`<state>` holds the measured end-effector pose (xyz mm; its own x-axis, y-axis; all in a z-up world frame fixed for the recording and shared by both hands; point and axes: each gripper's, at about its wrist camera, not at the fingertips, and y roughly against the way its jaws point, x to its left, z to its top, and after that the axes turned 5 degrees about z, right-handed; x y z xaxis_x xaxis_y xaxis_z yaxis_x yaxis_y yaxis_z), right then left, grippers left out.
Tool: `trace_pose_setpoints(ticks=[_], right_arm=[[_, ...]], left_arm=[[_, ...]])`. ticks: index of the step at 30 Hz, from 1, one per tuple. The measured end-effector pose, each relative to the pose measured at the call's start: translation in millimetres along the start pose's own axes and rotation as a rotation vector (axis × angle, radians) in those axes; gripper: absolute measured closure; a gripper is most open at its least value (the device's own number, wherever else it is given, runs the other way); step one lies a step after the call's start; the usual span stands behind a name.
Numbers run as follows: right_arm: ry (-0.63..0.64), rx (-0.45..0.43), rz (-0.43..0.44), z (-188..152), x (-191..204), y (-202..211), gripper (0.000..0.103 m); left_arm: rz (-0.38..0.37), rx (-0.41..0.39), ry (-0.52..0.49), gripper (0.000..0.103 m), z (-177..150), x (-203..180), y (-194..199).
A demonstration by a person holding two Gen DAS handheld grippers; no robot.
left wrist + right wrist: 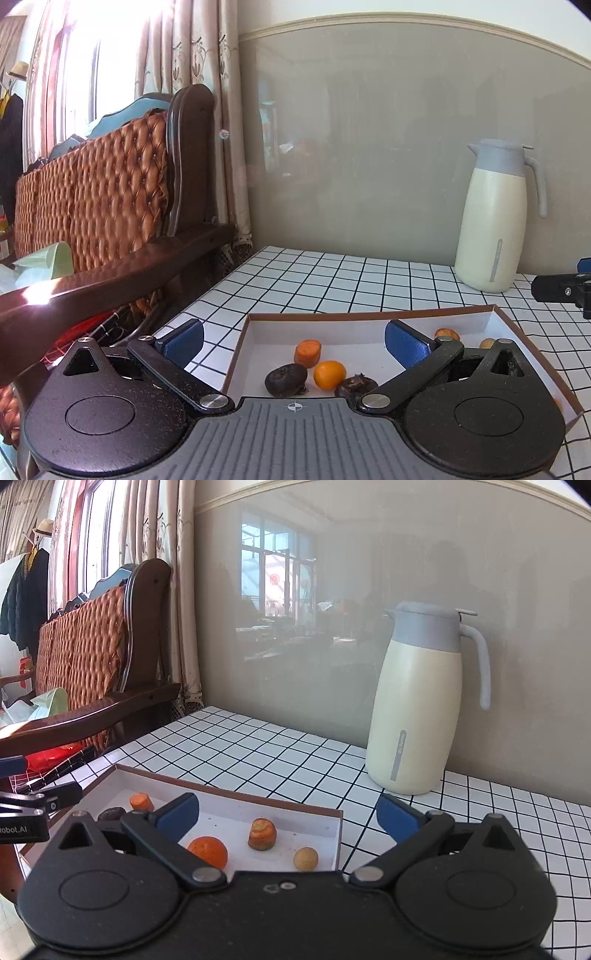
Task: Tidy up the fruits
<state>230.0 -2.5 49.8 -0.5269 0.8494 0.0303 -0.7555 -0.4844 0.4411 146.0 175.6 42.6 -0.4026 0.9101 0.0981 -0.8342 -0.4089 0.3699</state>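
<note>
A shallow white box with a brown rim [369, 315] [229, 794] lies on the tiled table. In the left wrist view it holds a carrot chunk [307, 353], a small orange [329, 374], two dark wrinkled fruits [286, 379] [355, 384] and small pieces at the far right [447, 334]. In the right wrist view I see an orange [208, 851], a carrot chunk [262, 834], a small tan ball [305, 858], another carrot chunk [141, 801] and a dark fruit [110, 814]. My left gripper [294, 341] is open above the box's left part. My right gripper [288, 818] is open over the box's right end. Both are empty.
A cream and grey thermos jug [493, 218] [421, 705] stands at the back of the table by the grey wall. A dark wooden sofa with woven cushions [110, 192] [85, 664] stands left of the table's edge.
</note>
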Motion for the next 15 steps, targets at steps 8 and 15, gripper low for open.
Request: trace_pose_setpoints(ticks=[8, 15], right_arm=[[0.041, -0.041, -0.021, -8.5, 15.7, 81.3, 0.006], [0.057, -0.099, -0.045, -37.6, 32.7, 160.8, 0.006]], left_arm=[[-0.036, -0.027, 0.041, 0.0, -10.7, 14.9, 81.2], [-0.056, -0.075, 0.019, 0.0, -27.3, 21.9, 160.9]])
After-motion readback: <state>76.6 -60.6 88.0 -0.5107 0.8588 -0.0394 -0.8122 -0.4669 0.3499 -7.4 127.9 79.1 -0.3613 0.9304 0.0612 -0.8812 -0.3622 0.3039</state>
